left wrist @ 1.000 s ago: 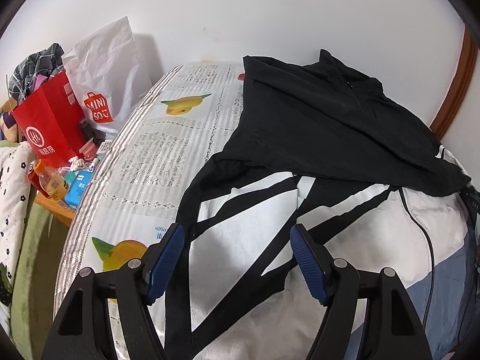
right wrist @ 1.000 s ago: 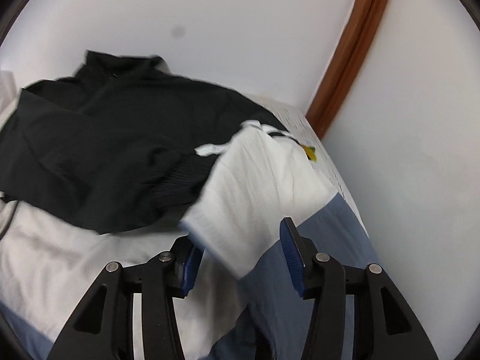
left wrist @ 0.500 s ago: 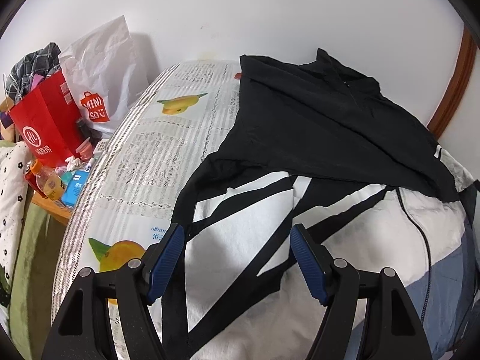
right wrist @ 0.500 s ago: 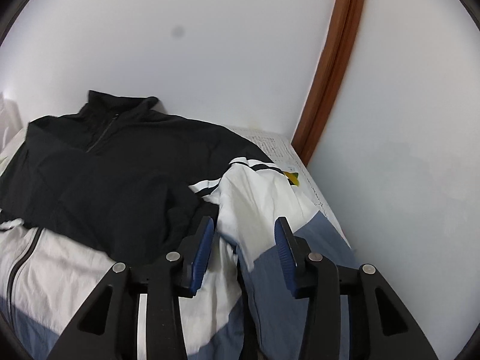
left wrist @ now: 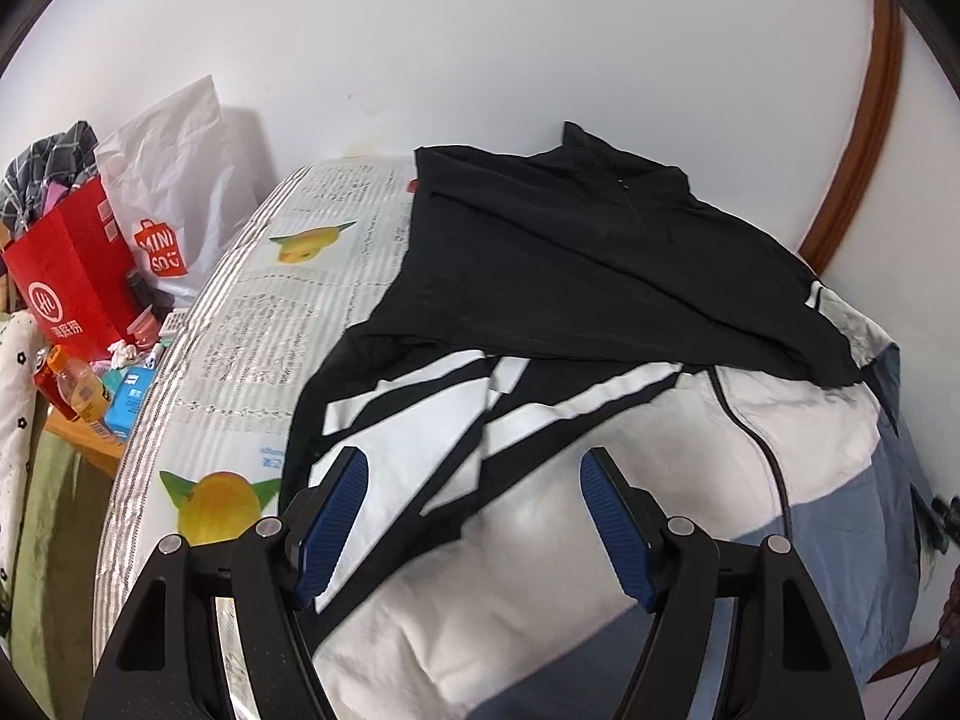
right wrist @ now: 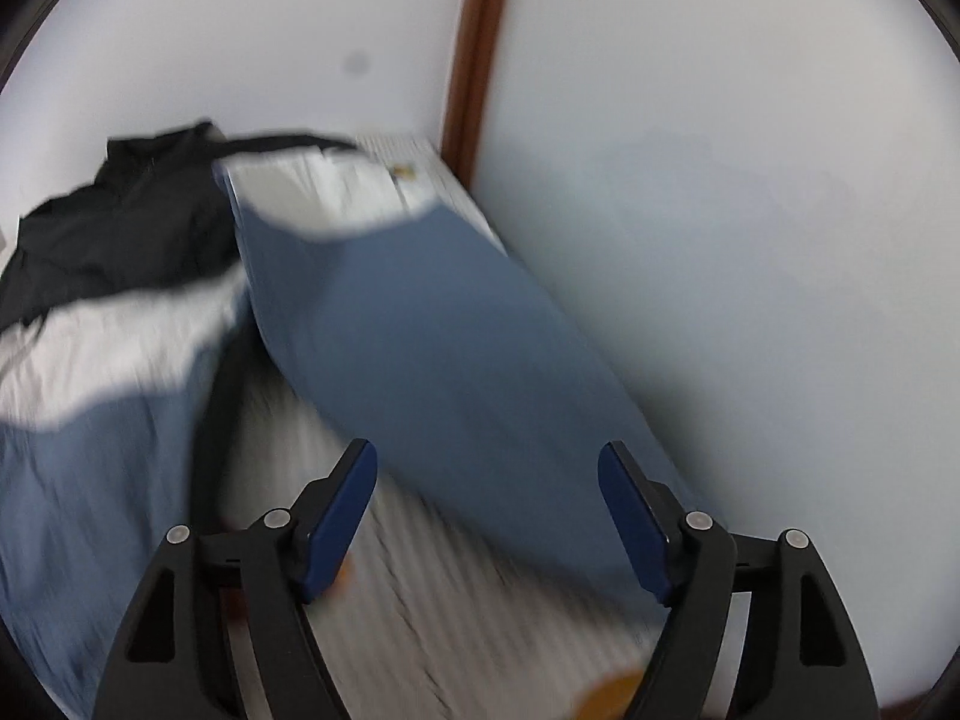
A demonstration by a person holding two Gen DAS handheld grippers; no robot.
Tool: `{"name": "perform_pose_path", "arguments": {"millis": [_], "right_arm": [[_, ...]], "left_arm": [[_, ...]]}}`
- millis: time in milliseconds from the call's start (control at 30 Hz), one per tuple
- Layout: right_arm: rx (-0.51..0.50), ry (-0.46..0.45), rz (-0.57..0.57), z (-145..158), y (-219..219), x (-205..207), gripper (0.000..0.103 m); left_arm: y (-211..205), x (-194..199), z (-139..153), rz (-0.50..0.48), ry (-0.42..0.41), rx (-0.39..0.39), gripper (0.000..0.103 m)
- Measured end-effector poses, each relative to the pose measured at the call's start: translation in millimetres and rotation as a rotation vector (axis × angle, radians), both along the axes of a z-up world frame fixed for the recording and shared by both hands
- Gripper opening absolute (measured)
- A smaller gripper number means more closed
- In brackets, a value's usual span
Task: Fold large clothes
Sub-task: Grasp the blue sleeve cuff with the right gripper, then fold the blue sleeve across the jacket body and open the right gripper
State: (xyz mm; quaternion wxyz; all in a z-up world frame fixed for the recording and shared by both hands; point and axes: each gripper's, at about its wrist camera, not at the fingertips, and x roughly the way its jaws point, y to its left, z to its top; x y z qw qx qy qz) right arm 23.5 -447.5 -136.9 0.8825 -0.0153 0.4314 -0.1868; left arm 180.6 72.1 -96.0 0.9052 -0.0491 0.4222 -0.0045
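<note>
Jacket (left wrist: 600, 540), black, white and blue, lies spread across the patterned mattress (left wrist: 240, 372), zipper side up, its left sleeve already crossed over the chest. The right sleeve (right wrist: 432, 360) lies stretched out along the wall edge of the bed, unfolded.

Risks, nearest first. The left gripper (left wrist: 474, 519) hangs low over the folded sleeve; if lowered carelessly it could drag that fold askew. The right-wrist view is motion-blurred, so a hurried pinch on the smooth blue cloth may take too little fabric and slip. Farther off, the black collar and shoulders (left wrist: 600, 252) are bunched toward the wall; a hard pull on the sleeve could shift the whole garment.

Pose: left gripper level, fingers spread wide, holding nothing. Right gripper (right wrist: 486, 516) aimed along the right sleeve, fingers likewise spread, the sleeve's lower end lying between them, ungripped.
</note>
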Motion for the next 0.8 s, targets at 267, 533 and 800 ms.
{"name": "perform_pose_path", "arguments": {"millis": [267, 533, 800], "right_arm": [[-0.096, 0.075, -0.030, -38, -13, -18, 0.076], [-0.119, 0.055, -0.054, -42, -26, 4, 0.006], [-0.175, -0.143, -0.067, 38, -8, 6, 0.003]], "left_arm": [[-8, -17, -2, 0.014, 0.001, 0.015, 0.071], [3, -28, -10, 0.053, 0.017, 0.034, 0.071], [33, -30, -25, 0.110, 0.043, 0.098, 0.071]]}}
